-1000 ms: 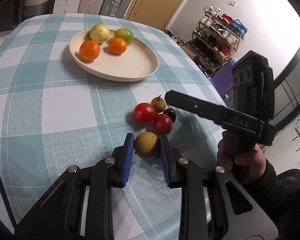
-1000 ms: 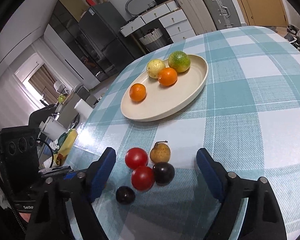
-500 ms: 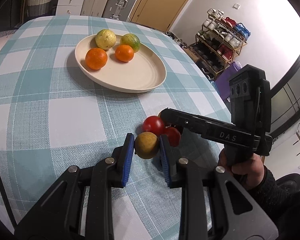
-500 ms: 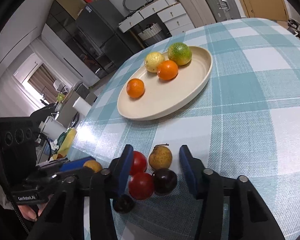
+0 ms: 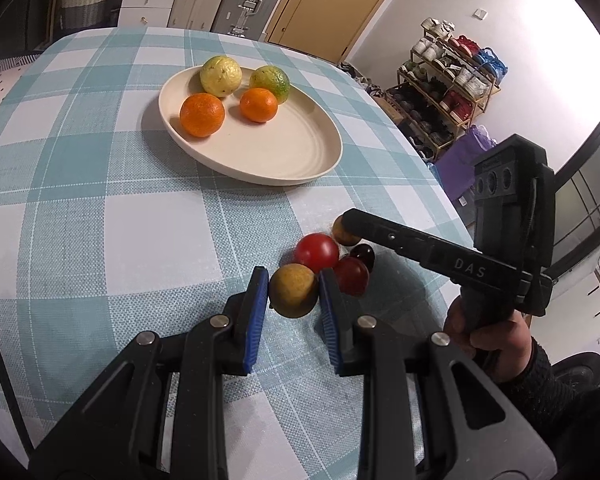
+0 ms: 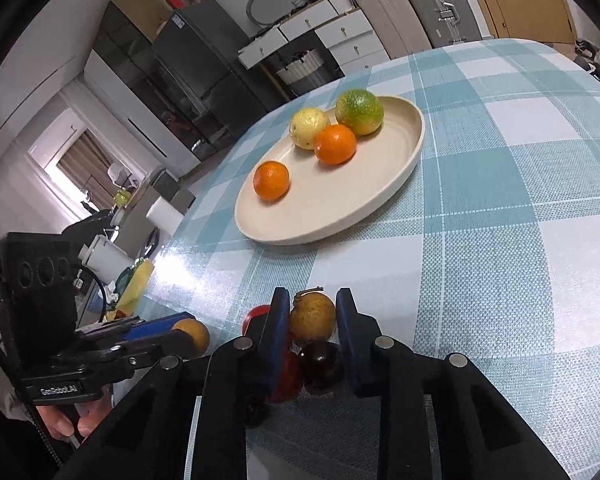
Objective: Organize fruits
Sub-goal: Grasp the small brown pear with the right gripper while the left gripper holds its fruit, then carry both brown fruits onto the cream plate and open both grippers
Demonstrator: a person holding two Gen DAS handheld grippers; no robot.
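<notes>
Right claw (image 6: 313, 322) has just been closing, from wide apart around the fruit cluster to pinched on the tan stemmed fruit (image 6: 313, 316); the cream plate (image 5: 300, 168) sits nearer centre in the left view than before. Plate lies ahead of both claws, up-table past bare checked cloth (image 5: 100, 220), with four citrus at its far side and the near half free. Left claw (image 5: 294, 292) is clamped on a round tan fruit (image 5: 293, 290), lifted or resting, can't tell. Two red tomatoes (image 5: 316, 252) and a dark plum (image 5: 364, 255) sit just beside both grips on the table. Right claw's arm hides part of the stemmed fruit in the left view; tomatoes are mostly hidden behind its fingers in the right.
</notes>
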